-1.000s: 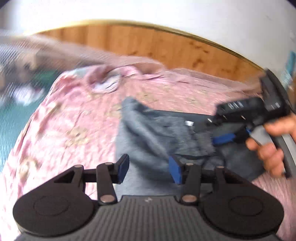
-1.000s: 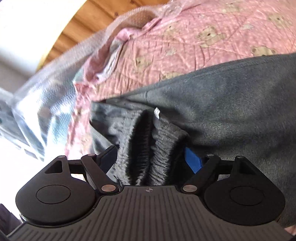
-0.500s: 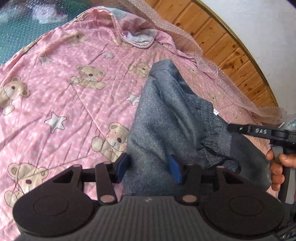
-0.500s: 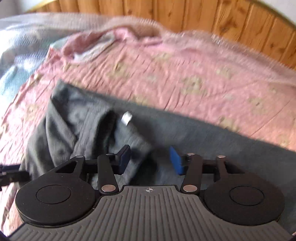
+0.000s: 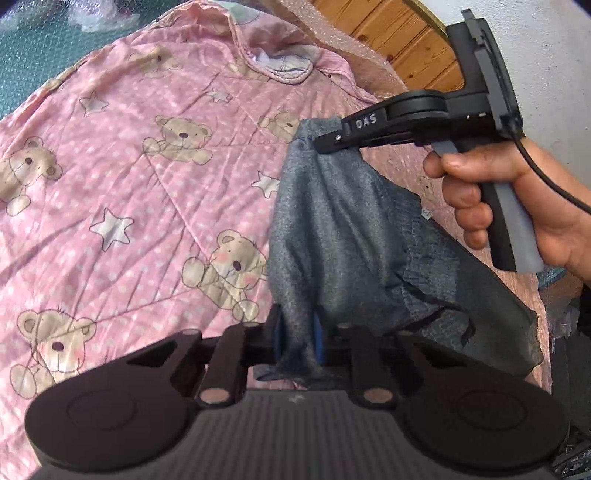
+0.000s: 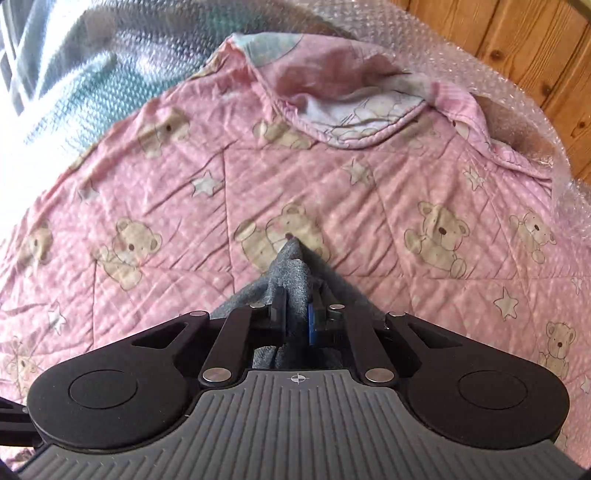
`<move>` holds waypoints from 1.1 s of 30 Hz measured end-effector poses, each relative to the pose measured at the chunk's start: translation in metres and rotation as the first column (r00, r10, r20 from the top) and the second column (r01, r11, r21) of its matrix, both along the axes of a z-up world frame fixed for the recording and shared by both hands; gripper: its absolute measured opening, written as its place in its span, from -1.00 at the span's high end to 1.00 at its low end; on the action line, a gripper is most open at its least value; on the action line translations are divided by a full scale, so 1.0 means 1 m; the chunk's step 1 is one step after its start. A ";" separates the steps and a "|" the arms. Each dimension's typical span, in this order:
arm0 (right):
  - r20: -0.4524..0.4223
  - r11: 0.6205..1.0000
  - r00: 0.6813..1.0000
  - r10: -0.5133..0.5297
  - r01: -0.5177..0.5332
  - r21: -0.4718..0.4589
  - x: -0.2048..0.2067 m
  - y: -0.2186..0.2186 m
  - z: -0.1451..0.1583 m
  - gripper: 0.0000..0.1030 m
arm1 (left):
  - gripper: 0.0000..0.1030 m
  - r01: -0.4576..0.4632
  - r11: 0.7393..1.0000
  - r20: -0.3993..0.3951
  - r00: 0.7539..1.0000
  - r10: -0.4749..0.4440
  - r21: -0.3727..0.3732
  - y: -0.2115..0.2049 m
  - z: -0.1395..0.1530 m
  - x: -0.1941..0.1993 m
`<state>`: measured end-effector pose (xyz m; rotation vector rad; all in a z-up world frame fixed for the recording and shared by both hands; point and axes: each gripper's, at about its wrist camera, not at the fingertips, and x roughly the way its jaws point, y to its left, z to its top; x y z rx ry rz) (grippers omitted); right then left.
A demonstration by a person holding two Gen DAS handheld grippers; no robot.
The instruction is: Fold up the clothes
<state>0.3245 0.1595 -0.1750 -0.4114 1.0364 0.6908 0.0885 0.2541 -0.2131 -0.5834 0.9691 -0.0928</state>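
A grey garment (image 5: 343, 236) with an elastic waistband hangs lifted over a pink teddy-bear quilt (image 5: 129, 177). My left gripper (image 5: 298, 332) is shut on its near edge. My right gripper (image 5: 325, 146), held in a hand, is shut on its far upper corner in the left wrist view. In the right wrist view my right gripper (image 6: 295, 314) pinches a peak of the grey cloth (image 6: 291, 266) between its blue pads, above the quilt (image 6: 184, 229). The rest of the garment is hidden below the right gripper body.
The quilt's top edge is turned back at the far end (image 6: 354, 122). Bubble wrap (image 6: 480, 66) lies along a wooden headboard (image 6: 517, 33). A teal blanket (image 5: 33, 59) lies to the left of the quilt.
Both grippers have shut on the grey garment and lifted it off the quilt. The right gripper has risen and moved to the garment's far corner.
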 end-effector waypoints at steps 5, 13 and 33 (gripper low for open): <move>0.024 0.998 0.999 -0.030 0.029 0.054 0.006 -0.010 0.011 0.81 | 0.67 -0.047 0.994 -0.030 0.998 0.050 0.101 -0.007 -0.006 0.003; 0.083 0.915 0.947 -0.311 0.275 0.296 -0.026 -0.110 0.045 -0.01 | 0.53 -0.023 0.966 0.134 0.991 -0.012 0.258 -0.017 0.043 -0.017; 0.044 0.919 0.939 -0.342 0.325 0.222 -0.063 -0.205 -0.015 0.88 | 0.18 0.304 0.906 0.055 0.941 -0.334 0.295 -0.149 0.023 0.032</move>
